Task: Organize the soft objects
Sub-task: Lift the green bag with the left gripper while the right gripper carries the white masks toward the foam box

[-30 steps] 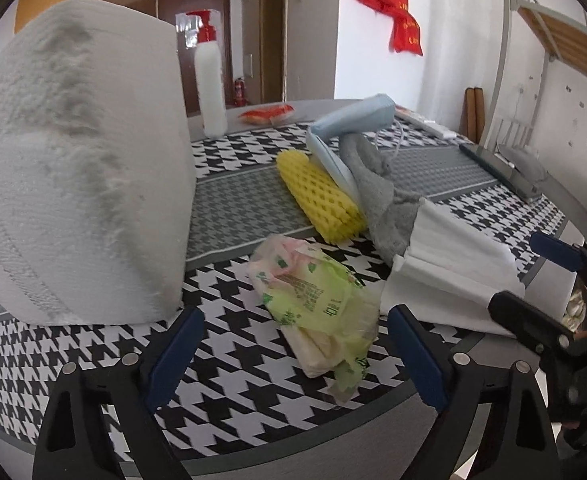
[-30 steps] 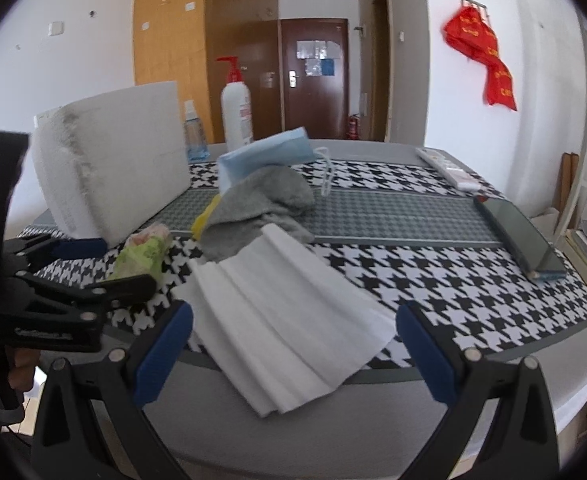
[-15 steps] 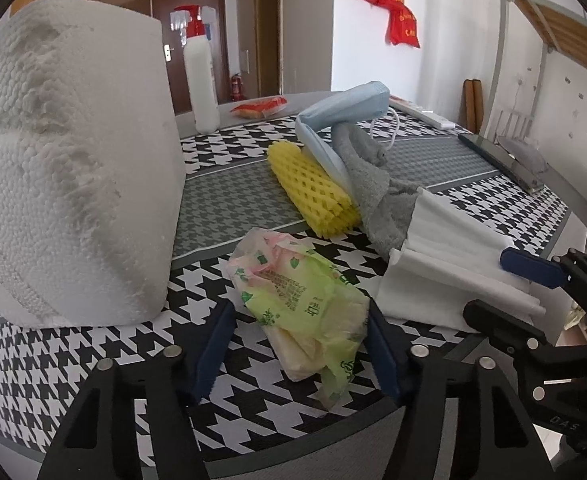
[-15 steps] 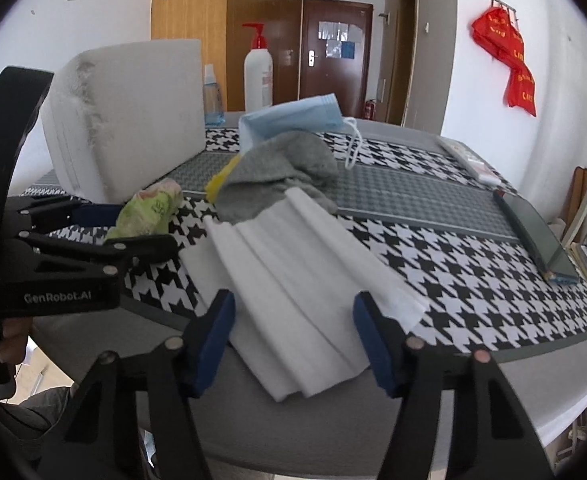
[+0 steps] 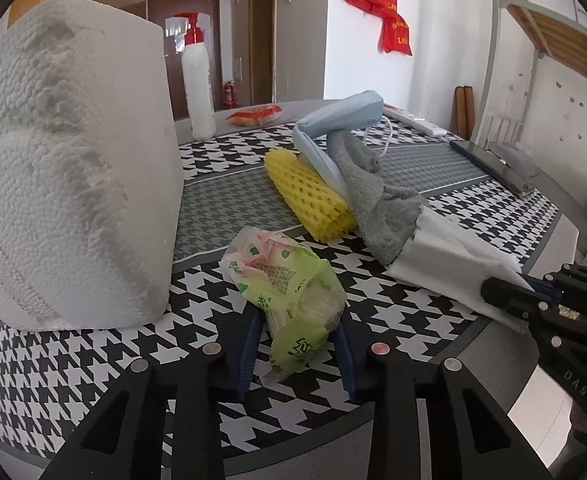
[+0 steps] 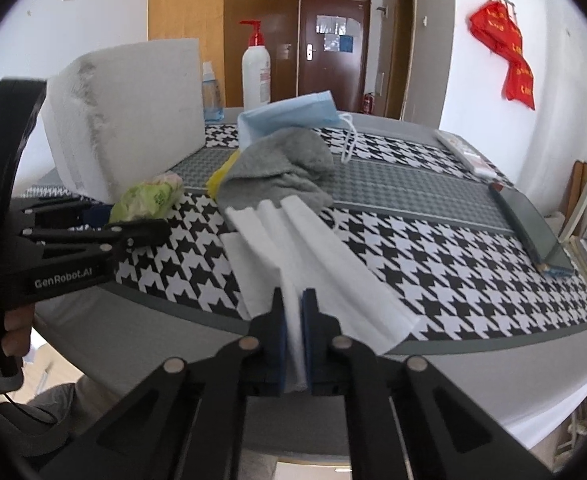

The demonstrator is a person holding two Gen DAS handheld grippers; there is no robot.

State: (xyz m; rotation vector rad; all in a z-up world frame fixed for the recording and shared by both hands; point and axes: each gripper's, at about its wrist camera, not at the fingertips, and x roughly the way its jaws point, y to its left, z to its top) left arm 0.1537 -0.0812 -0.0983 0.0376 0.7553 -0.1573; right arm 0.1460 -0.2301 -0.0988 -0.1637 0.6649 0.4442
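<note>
Foam block (image 5: 69, 176), big, white and rough, stood at the far left of the houndstooth-patterned table (image 5: 93, 364). Just right of it, the left gripper (image 5: 298, 344) had just closed its jaws on the crumpled green plastic tissue packet (image 5: 293, 292), probably to lift it. Further right, the right gripper (image 6: 292, 322) had just pressed together on the folded white paper towel (image 6: 313, 256) at the near edge, pinching it, likely to move it too.

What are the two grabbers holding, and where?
The left gripper pinches the near end of the green tissue packet. The right gripper pinches the near edge of the folded white cloth.
</note>
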